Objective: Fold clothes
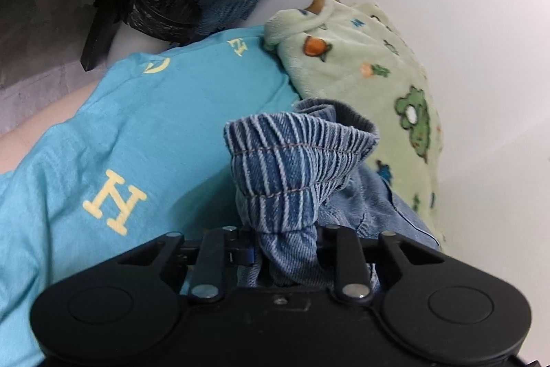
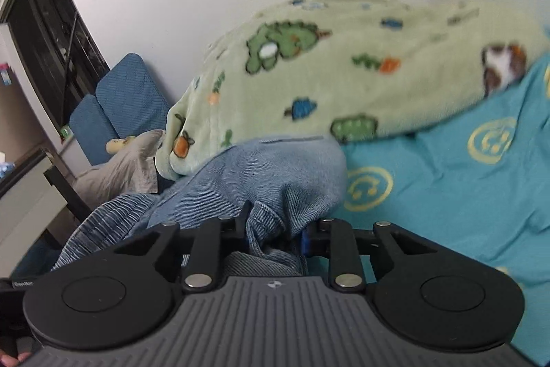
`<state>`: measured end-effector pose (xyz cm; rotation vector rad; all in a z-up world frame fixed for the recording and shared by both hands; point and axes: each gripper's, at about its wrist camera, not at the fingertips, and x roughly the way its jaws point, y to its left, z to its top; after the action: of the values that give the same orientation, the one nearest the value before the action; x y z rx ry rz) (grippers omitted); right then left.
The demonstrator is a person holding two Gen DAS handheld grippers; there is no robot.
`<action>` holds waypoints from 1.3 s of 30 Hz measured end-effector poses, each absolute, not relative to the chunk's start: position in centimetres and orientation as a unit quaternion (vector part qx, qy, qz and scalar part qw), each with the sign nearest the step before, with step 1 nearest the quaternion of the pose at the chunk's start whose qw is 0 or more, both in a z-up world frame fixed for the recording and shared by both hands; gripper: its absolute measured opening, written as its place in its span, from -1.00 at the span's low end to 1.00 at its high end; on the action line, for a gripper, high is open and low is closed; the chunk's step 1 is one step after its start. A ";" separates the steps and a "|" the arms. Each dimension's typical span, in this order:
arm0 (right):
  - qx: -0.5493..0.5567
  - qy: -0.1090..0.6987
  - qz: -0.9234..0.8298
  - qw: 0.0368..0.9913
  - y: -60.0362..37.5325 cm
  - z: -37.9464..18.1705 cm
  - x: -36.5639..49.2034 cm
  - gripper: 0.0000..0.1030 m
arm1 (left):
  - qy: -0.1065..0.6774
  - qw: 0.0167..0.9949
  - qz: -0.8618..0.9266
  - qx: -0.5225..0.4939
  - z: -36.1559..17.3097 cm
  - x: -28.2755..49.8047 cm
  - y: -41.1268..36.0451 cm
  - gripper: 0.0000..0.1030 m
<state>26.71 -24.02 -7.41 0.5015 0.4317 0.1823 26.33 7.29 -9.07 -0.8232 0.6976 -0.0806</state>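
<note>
Both jaws are clamped on the denim garment [image 1: 292, 167], left gripper [image 1: 285, 250] and right gripper [image 2: 275, 236] pinching it at lower centre of frame, above the turquoise sheet [image 2: 447, 195].

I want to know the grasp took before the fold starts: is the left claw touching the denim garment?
Touching. The left wrist view shows the left claw shut on the denim garment, its ribbed waistband bunched between the fingers.
</note>
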 end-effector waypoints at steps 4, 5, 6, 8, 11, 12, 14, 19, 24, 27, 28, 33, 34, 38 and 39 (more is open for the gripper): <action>0.246 0.202 0.080 0.945 -25.2 -4.2 24.5 -0.51 | 0.333 0.851 -0.062 -0.402 -7.4 24.4 6.1 -0.57; 0.250 0.199 0.077 0.945 -25.7 -3.5 23.8 -0.52 | 0.335 0.849 -0.070 -0.404 -6.9 24.0 5.6 -0.57; 0.252 0.194 0.073 0.945 -26.4 -2.7 23.1 -0.52 | 0.336 0.846 -0.078 -0.406 -6.4 23.5 5.0 -0.57; 0.250 0.183 0.063 0.949 -27.8 -1.1 21.5 -0.52 | 0.339 0.846 -0.096 -0.400 -5.0 22.6 3.5 -0.57; 0.237 0.164 0.046 0.956 -30.2 1.0 18.5 -0.53 | 0.334 0.850 -0.132 -0.385 -2.8 21.0 0.3 -0.57; 0.234 0.157 0.040 0.959 -31.2 1.6 17.3 -0.53 | 0.334 0.850 -0.145 -0.379 -2.1 20.4 -1.0 -0.57; 0.219 0.139 0.027 0.965 -33.3 2.6 14.9 -0.53 | 0.334 0.851 -0.173 -0.366 -0.8 19.3 -3.9 -0.57; 0.208 0.103 -0.022 0.972 -40.4 3.9 8.1 -0.53 | 0.340 0.847 -0.251 -0.322 1.0 16.2 -12.9 -0.57; 0.203 0.077 -0.090 0.972 -47.8 3.8 1.7 -0.52 | 0.351 0.829 -0.322 -0.294 1.0 13.8 -23.0 -0.57; 0.196 0.066 -0.133 0.969 -51.9 3.3 -1.9 -0.52 | 0.354 0.817 -0.369 -0.267 0.4 12.9 -28.7 -0.57; 0.194 0.064 -0.147 0.968 -53.3 3.0 -3.2 -0.52 | 0.357 0.812 -0.384 -0.257 0.1 12.7 -30.5 -0.57; 0.183 0.059 -0.213 0.958 -58.9 0.9 -8.5 -0.52 | 0.356 0.793 -0.447 -0.212 -2.0 11.9 -37.9 -0.56; 0.182 0.060 -0.224 0.955 -59.6 0.1 -9.1 -0.52 | 0.353 0.791 -0.457 -0.204 -2.6 11.6 -39.2 -0.56; 0.170 0.064 -0.264 0.947 -61.7 -3.4 -11.0 -0.52 | 0.354 0.782 -0.487 -0.164 -5.5 11.7 -43.2 -0.56; 0.170 0.064 -0.270 0.945 -62.0 -4.4 -11.3 -0.52 | 0.356 0.781 -0.490 -0.154 -6.4 12.0 -43.7 -0.56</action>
<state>-11.26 -62.02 -4.39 0.3462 0.1313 -0.5504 11.98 -43.73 -6.42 -0.3335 0.7690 -1.0576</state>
